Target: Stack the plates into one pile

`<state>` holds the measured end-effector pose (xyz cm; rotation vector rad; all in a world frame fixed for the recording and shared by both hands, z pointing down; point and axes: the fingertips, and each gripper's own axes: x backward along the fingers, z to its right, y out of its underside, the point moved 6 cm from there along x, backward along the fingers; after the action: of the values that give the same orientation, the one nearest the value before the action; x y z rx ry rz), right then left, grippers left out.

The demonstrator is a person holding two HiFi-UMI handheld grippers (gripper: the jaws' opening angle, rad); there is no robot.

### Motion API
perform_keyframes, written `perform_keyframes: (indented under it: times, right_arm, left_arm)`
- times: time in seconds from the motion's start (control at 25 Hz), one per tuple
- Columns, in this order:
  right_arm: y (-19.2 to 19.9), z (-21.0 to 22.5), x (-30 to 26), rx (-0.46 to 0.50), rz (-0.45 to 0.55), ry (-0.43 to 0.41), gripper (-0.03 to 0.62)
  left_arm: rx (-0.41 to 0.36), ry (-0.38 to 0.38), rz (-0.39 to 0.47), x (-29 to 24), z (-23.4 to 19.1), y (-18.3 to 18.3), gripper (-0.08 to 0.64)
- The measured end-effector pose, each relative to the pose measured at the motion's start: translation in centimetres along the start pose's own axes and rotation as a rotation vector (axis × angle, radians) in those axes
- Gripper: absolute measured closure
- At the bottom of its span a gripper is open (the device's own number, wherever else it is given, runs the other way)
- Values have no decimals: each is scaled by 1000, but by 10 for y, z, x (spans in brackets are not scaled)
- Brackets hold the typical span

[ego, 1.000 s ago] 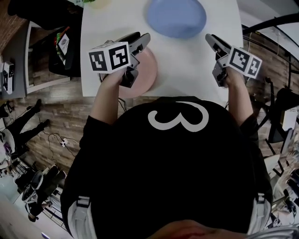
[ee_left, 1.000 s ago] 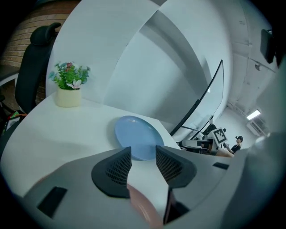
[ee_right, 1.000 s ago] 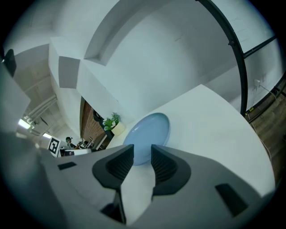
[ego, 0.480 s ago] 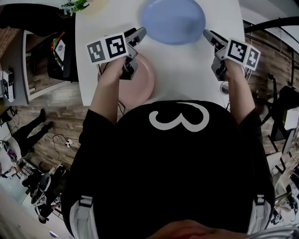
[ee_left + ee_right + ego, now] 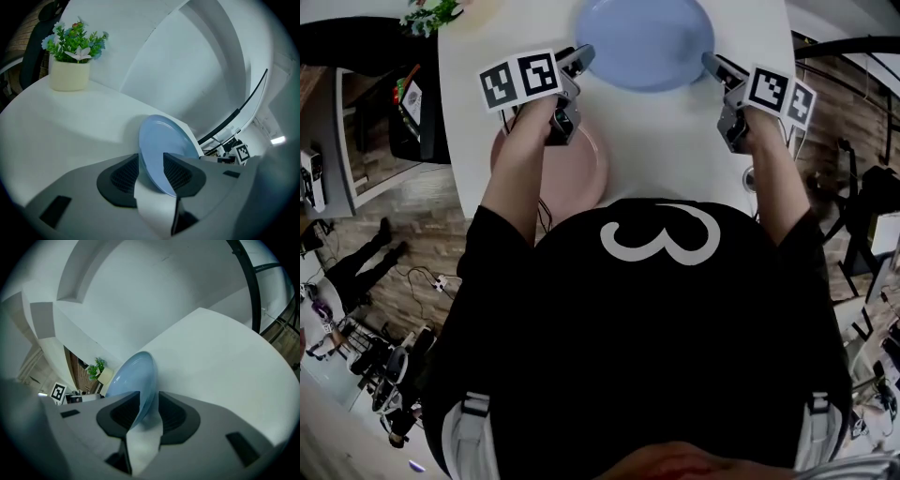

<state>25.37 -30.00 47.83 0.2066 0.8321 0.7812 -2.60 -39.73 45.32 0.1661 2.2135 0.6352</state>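
the blue plate (image 5: 645,39) lies far on the tabletop (image 5: 675,131), the pink plate (image 5: 581,173) near left. the left gripper (image 5: 581,56) and right gripper (image 5: 711,64) flank the blue one. their open fingers (image 5: 123,176) straddle opposite rims, the right's just opened wider, likely for a level two-sided lift.

The white table (image 5: 675,141) carried a blue plate (image 5: 645,37) toward the middle of its far edge. A pink plate (image 5: 577,173) lay at its near edge by the left corner. A potted plant (image 5: 429,13) stood at the far left corner.
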Motion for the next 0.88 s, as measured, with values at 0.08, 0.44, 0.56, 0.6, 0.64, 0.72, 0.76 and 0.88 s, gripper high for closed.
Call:
perform_keyframes:
  times: [0.08, 0.44, 0.56, 0.6, 0.64, 0.72, 0.76, 0.88]
  right_arm:
    - [1, 0, -4, -5, -5, 2, 471]
    - [5, 2, -18, -34, -13, 12, 472]
    - [7, 2, -19, -45, -16, 14, 485]
    - [7, 2, -19, -49, -16, 15, 490]
    - [7, 2, -19, -54, -15, 16, 493]
    - [7, 1, -19, -60, -11, 18, 494]
    - [7, 1, -20, -61, -9, 19, 494]
    - [8, 0, -20, -58, -11, 23, 497]
  left_arm:
    - [5, -3, -5, -3, -3, -1, 400]
    - [14, 0, -51, -19, -14, 0, 410]
    - [16, 7, -59, -22, -14, 0, 426]
    - [17, 7, -61, -23, -14, 0, 435]
    - [18, 4, -63, -24, -14, 0, 446]
    - [18, -6, -63, -24, -16, -1, 472]
    - [18, -10, -63, -24, -18, -1, 483]
    - [21, -12, -64, -24, -19, -1, 485]
